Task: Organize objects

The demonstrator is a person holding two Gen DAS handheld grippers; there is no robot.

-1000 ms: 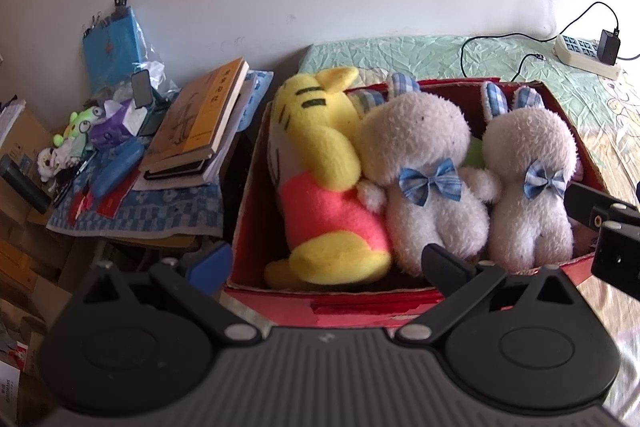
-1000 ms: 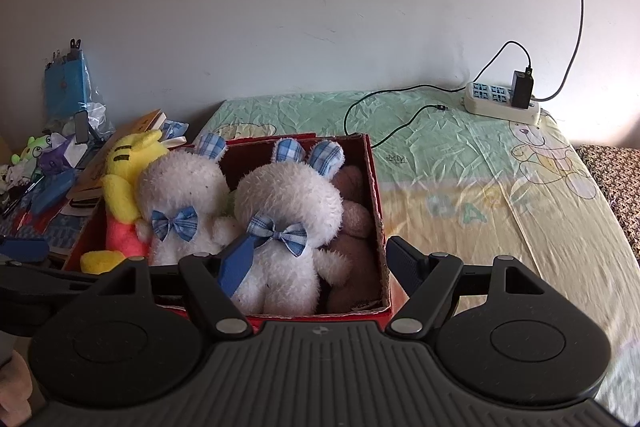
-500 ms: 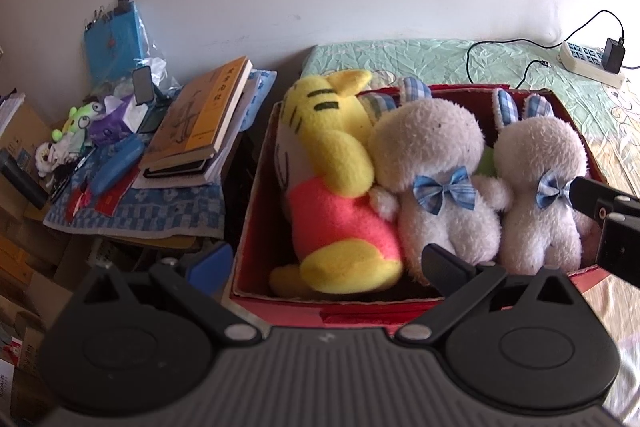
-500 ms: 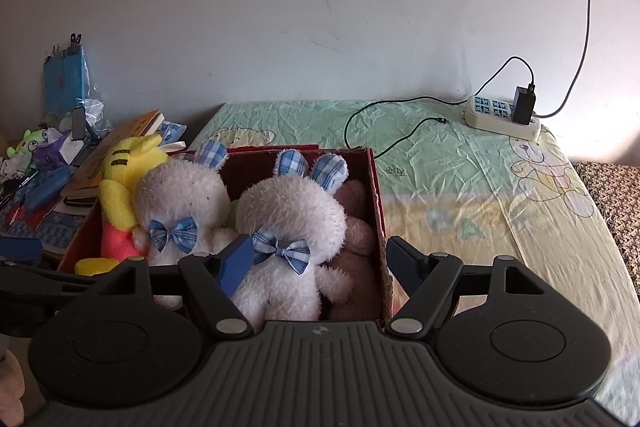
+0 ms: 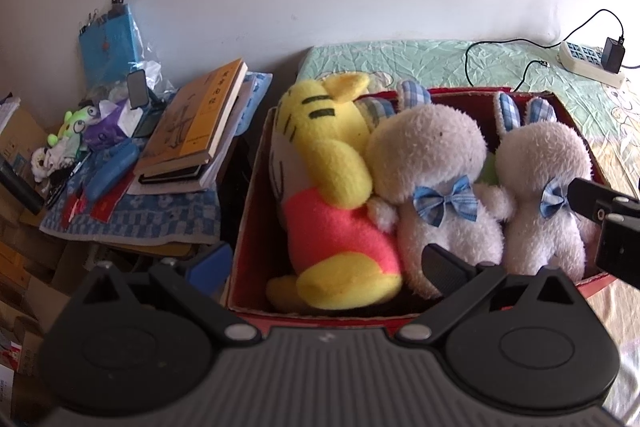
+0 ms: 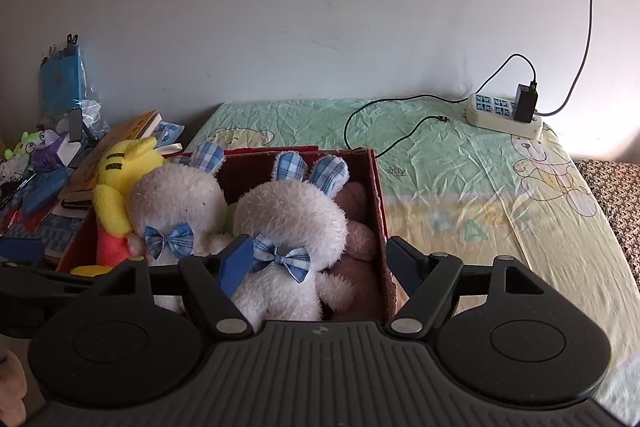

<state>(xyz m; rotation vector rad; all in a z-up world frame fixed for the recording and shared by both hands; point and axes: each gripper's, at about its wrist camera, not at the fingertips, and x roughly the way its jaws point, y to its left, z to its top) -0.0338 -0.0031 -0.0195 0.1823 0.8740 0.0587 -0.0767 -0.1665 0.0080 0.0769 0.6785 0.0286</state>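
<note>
Both grippers creep closer to the red box point(image 5: 248, 211) compared with a second ago, so the toys fill more of each view. Pretty much done, I'd say: the yellow tiger plush point(image 5: 328, 187), two white bunnies point(image 6: 288, 227) and a brownish plush point(image 6: 356, 227) all sit packed inside the box on the bed point(image 6: 460, 187). Left gripper point(image 5: 326, 269) and right gripper point(image 6: 320, 267) both have fingers spread wide, holding nothing. Nothing loose left on the bed, only the messy side table point(image 5: 120, 211).

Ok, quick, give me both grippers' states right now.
Left gripper: open, holding nothing, straddling the left wall of the red box.
Right gripper: open, holding nothing, straddling the box's right wall.
</note>
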